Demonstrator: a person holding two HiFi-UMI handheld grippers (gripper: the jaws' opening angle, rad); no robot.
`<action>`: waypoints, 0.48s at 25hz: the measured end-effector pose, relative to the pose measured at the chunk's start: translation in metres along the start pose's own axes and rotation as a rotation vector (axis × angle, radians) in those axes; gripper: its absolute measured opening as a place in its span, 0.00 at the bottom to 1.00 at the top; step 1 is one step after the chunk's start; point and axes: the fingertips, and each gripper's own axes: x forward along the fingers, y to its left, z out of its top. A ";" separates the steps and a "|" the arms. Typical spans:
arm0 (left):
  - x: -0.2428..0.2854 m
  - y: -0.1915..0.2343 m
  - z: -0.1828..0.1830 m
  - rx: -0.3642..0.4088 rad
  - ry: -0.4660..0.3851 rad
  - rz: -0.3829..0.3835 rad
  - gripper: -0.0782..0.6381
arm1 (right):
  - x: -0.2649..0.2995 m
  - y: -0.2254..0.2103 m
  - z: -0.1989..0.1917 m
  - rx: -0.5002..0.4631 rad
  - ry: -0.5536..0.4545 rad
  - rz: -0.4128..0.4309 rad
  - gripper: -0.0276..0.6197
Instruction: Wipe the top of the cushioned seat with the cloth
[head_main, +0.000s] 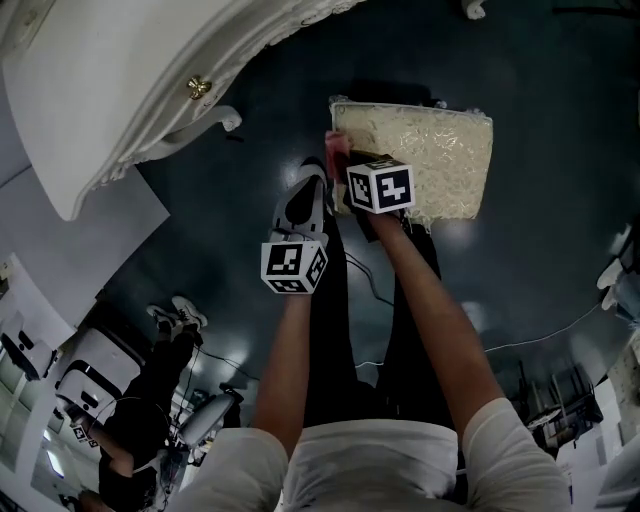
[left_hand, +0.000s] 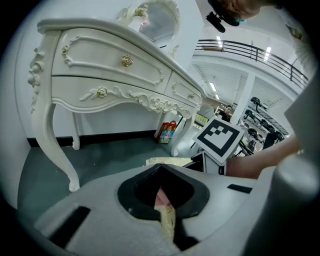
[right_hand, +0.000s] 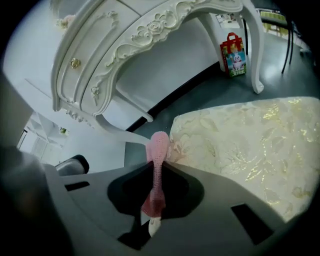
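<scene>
The cushioned seat (head_main: 430, 150) has a cream floral top and stands on the dark floor ahead of me. In the right gripper view the seat (right_hand: 250, 145) fills the right half. My right gripper (head_main: 342, 152) is at the seat's near left corner, shut on a pink cloth (right_hand: 157, 160) that stands up between its jaws; the cloth (head_main: 334, 146) touches that corner. My left gripper (head_main: 316, 172) hangs just left of the seat, off it. Its jaws look shut with nothing held; through the slit a sliver of pink and cream shows. The seat's edge (left_hand: 167, 161) shows beyond it.
A white carved dressing table (head_main: 120, 90) stands to the left, its curved legs (left_hand: 62, 150) close by. A red gift bag (right_hand: 233, 55) sits on the floor behind the seat. A cable (head_main: 540, 330) trails across the floor. Another person (head_main: 140, 400) stands at lower left.
</scene>
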 end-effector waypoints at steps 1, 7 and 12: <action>-0.001 0.003 0.000 -0.002 -0.002 0.002 0.13 | 0.003 0.001 0.000 -0.011 0.004 -0.004 0.09; 0.001 -0.006 -0.009 -0.013 0.001 -0.005 0.13 | -0.011 -0.013 0.002 0.009 -0.029 -0.001 0.09; 0.010 -0.037 -0.014 -0.010 0.010 -0.044 0.13 | -0.036 -0.038 -0.002 0.010 -0.035 -0.010 0.09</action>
